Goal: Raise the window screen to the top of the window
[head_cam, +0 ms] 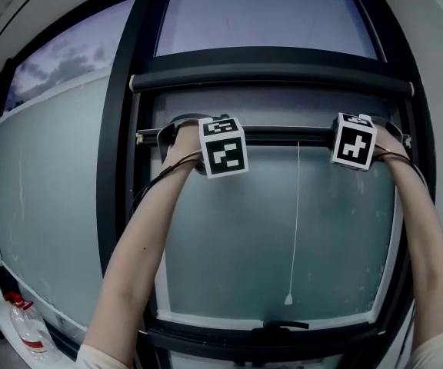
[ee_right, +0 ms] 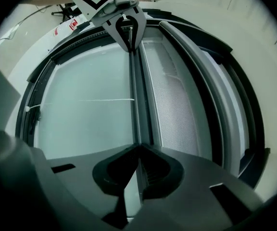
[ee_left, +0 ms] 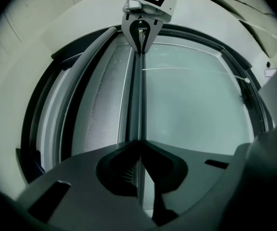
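The window screen's black bottom bar (head_cam: 283, 135) runs level across the upper part of the black-framed window (head_cam: 121, 129). A strip of grey mesh (head_cam: 275, 106) shows between the bar and the roller housing (head_cam: 268, 74) above. My left gripper (head_cam: 177, 134) is shut on the bar's left end, and my right gripper (head_cam: 389, 134) is shut on its right end. In the left gripper view the jaws (ee_left: 138, 143) close on the bar (ee_left: 138, 100), with mesh (ee_left: 105, 105) to its left. In the right gripper view the jaws (ee_right: 138, 146) pinch the bar (ee_right: 137, 100), mesh (ee_right: 172, 100) to its right.
A thin white pull cord (head_cam: 294, 221) hangs from the bar over the frosted glass (head_cam: 237, 237). A black window handle (head_cam: 283, 327) sits on the lower sash. A plastic bottle with a red label (head_cam: 28, 325) stands at the lower left. A second glass pane (head_cam: 52, 191) lies to the left.
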Available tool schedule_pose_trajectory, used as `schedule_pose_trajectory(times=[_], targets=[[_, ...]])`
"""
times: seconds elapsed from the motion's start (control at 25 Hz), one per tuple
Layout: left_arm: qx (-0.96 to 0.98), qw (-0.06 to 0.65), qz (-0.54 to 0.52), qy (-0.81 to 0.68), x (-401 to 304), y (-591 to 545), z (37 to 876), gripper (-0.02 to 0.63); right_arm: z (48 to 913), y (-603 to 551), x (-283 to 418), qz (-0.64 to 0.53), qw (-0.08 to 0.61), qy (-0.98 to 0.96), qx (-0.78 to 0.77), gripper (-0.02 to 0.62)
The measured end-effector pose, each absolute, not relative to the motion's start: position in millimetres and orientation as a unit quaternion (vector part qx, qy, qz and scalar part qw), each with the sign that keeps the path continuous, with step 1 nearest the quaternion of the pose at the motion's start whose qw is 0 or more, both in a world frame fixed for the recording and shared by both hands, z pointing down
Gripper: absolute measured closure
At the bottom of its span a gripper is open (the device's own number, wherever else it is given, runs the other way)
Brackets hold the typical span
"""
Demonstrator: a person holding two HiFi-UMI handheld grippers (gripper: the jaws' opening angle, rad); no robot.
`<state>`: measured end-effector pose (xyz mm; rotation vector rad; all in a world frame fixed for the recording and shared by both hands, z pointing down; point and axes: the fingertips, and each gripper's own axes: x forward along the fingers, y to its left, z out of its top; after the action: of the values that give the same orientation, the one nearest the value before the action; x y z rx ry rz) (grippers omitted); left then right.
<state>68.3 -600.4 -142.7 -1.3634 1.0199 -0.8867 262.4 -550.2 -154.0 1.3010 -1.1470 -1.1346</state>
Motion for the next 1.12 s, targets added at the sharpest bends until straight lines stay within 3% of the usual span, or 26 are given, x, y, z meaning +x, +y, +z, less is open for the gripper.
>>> schedule_pose_trajectory(times=[0.72, 1.0, 1.12], targets=[[-0.529, 0.618, -0.327, 0.481, 65, -598, -262, 0.588, -272, -548, 259, -0.52, 0.462, -0.423, 0.58, 0.574], [-0.501, 0.644, -0.277, 0.508, 66, -596, -271, 0.586, -277, -545, 259, -0.538, 0.445, -0.41, 0.587, 0.574], [-0.503, 0.645, -0.222, 0.531, 63, -591, -274, 0.583, -278, -542, 262, -0.548, 0.404, -0.408, 0.609, 0.573]])
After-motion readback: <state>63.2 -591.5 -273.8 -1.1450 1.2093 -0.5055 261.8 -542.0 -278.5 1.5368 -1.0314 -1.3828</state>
